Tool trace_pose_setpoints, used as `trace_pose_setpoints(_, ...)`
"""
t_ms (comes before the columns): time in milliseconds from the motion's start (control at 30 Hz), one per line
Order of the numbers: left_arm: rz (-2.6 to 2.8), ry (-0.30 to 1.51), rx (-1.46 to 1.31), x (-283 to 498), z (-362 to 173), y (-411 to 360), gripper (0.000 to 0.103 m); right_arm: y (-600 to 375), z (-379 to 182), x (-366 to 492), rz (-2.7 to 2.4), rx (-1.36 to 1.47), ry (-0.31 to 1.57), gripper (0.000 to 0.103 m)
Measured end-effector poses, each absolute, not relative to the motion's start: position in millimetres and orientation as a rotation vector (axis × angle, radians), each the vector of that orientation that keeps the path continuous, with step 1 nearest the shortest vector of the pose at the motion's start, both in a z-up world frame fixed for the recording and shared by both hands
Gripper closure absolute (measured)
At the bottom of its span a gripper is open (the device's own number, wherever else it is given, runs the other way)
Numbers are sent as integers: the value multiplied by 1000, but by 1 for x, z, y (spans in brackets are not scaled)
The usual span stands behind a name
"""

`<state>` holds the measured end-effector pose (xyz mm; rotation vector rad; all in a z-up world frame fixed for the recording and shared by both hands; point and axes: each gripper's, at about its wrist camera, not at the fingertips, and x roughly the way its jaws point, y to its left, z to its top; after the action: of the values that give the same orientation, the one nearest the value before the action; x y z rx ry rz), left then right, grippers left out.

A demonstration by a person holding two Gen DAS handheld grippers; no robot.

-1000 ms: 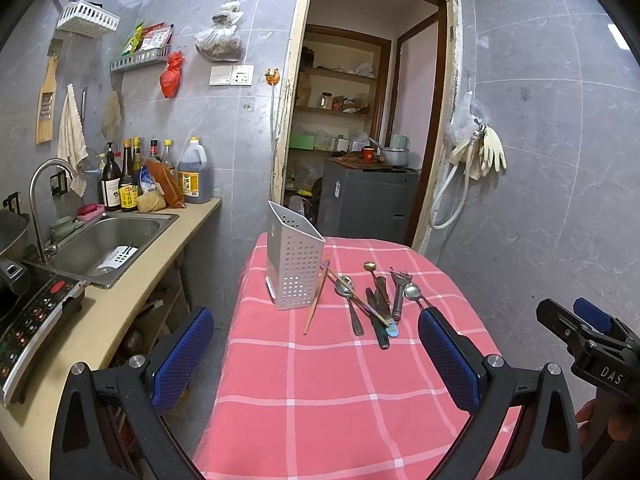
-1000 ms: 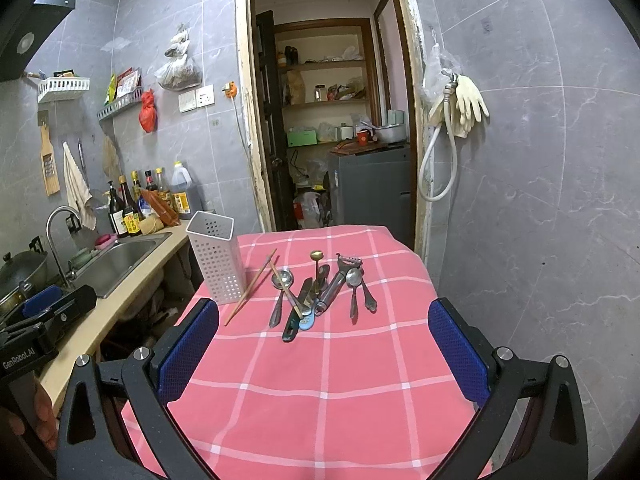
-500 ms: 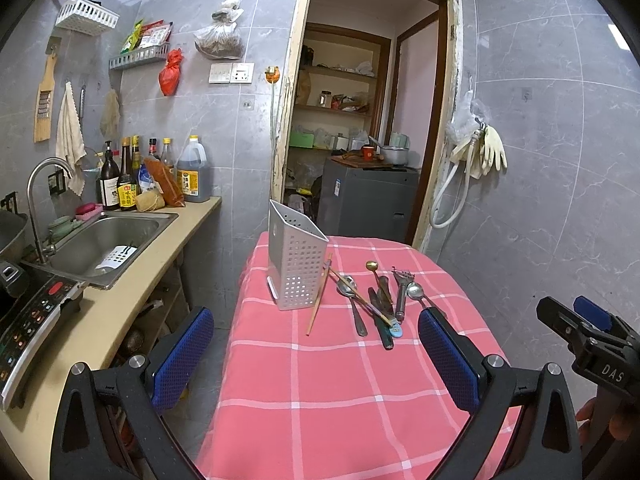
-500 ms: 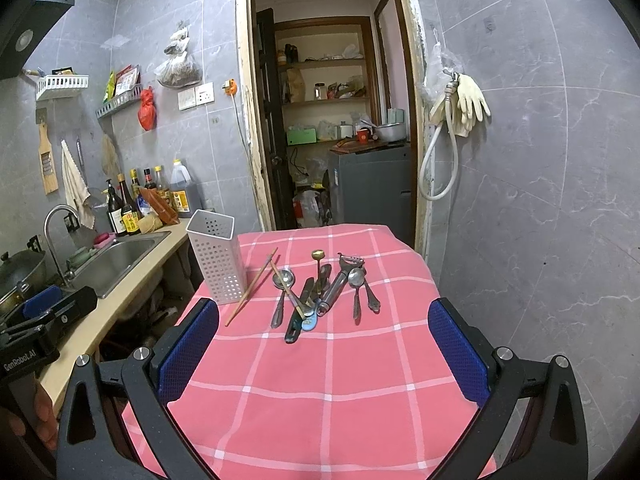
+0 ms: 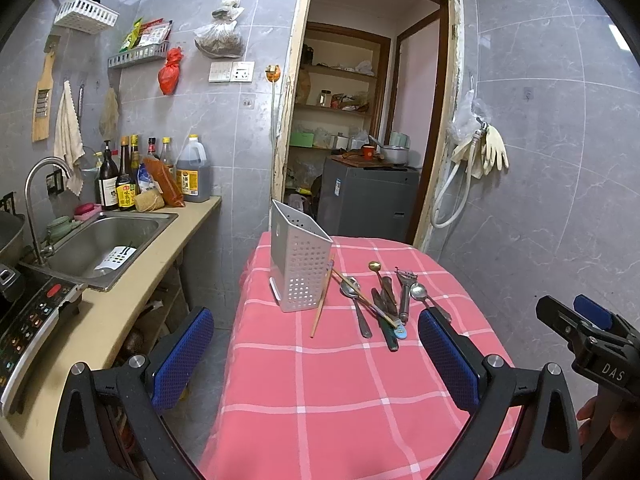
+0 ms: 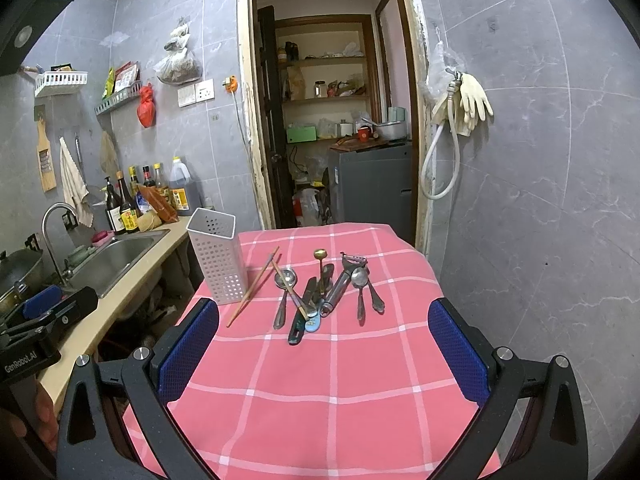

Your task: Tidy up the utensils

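Desk (image 6: 320,392) mid-room, cloth-covered. Utensil holder (image 6: 218,256) upright at desk's far left corner. Chopsticks (image 6: 254,286) just right of holder, one tip leaning against it. Right of those, heap of utensils (image 6: 320,292): spoons, knives, peeler (image 6: 342,282), overlapping, handles toward near side. Two more spoons (image 6: 366,292) at heap's right edge. Counter (image 5: 120,300) left of desk, apart from it; sink (image 5: 100,240) set in it, bottles (image 5: 132,176) at its far end against wall. Doorway (image 5: 360,120) behind desk. Left hand-held gripper (image 5: 316,356) over desk's near left; right hand-held gripper (image 6: 324,352) over near middle.
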<state>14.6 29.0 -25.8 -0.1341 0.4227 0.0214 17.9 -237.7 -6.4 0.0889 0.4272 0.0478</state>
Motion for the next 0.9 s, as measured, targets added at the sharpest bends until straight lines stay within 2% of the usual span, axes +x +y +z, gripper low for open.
trace_pose_setpoints(900,9,420,-120,26,-21,23,0,-233,-13,28,43,86,436,1)
